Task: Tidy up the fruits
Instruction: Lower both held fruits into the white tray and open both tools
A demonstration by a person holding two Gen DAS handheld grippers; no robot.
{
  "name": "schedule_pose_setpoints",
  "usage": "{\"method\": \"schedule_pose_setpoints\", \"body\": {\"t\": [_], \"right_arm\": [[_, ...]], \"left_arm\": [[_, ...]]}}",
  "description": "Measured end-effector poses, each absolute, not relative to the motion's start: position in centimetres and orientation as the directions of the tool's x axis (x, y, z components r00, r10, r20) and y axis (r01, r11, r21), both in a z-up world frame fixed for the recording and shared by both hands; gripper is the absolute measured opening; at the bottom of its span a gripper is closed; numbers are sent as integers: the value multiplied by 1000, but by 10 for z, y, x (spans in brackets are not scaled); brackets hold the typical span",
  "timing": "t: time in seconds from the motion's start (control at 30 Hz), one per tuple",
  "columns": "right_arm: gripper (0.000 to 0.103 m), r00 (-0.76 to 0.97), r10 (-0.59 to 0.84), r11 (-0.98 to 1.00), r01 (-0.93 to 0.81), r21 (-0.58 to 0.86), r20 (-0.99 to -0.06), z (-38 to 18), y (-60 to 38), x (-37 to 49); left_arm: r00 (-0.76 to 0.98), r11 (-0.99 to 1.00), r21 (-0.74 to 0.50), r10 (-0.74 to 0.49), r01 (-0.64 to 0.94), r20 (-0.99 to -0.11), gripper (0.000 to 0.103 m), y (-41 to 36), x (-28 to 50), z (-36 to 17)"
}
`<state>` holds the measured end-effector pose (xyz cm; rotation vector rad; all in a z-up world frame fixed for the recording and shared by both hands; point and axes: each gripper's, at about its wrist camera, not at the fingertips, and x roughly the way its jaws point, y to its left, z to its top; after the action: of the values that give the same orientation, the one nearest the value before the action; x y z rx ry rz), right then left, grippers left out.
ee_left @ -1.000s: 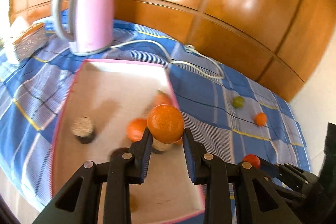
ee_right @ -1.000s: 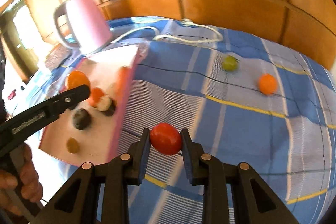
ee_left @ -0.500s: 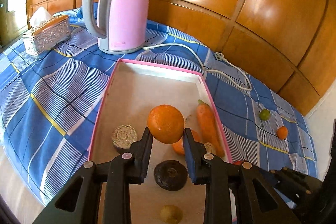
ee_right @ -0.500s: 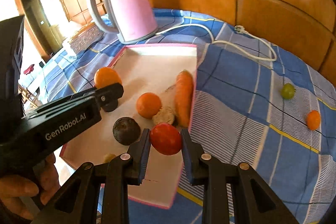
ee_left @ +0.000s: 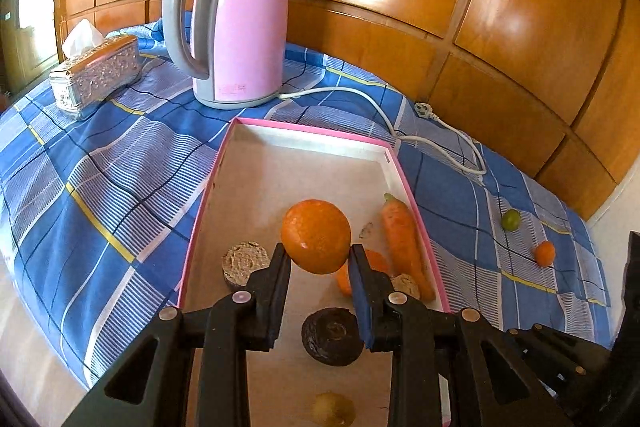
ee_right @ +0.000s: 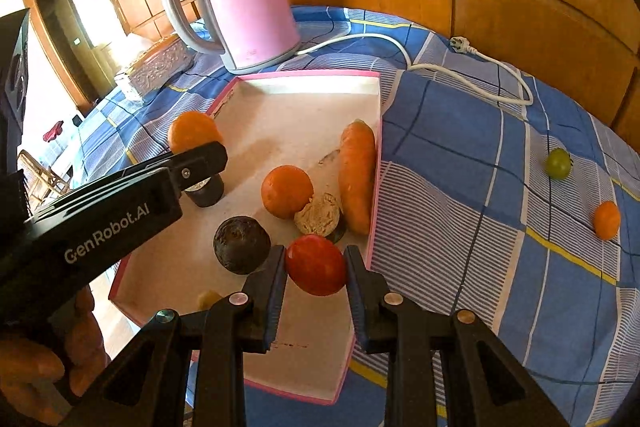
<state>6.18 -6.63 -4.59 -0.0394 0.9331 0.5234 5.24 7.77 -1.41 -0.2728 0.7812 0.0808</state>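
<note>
While both my grippers hang over the pink-rimmed tray (ee_left: 400, 167), each one has a fruit pinched between its pads.

My left gripper (ee_left: 320, 263) clamps the large orange (ee_left: 315, 235) above the tray's middle; my right gripper (ee_right: 316, 269) squeezes the red tomato (ee_right: 316, 270) over the tray's near right corner. Seen from the right wrist, a smaller orange (ee_right: 286, 191) lies in the tray at 11 o'clock from the tomato, a carrot (ee_right: 357, 175) along the right wall at 12, a dark round fruit (ee_right: 241, 245) at 9. On the blue checked cloth (ee_right: 460, 211), well apart at 2 to 3 o'clock, sit a green fruit (ee_right: 558, 163) and a small orange fruit (ee_right: 606, 220). A pink kettle (ee_right: 244, 1) stands behind the tray.
</note>
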Motion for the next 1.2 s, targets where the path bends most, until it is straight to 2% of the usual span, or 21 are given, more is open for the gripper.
{"method": "schedule_pose_setpoints", "body": {"t": [0.37, 0.83, 1.0, 1.2], "right_arm": [[30, 474, 406, 877, -443, 187, -782, -49, -64, 62], [34, 475, 405, 882, -429, 196, -781, -49, -64, 60], [46, 491, 411, 880, -432, 195, -768, -46, -64, 57], [47, 510, 403, 887, -423, 186, -760, -43, -65, 53]], "left_arm": [[701, 961, -202, -13, -188, -713, 30, 79, 52, -16], [696, 957, -198, 5, -211, -718, 32, 82, 49, -18], [697, 958, -199, 2, -209, -718, 33, 82, 46, -18], [698, 957, -202, 3, -211, -717, 33, 82, 45, -18]]}}
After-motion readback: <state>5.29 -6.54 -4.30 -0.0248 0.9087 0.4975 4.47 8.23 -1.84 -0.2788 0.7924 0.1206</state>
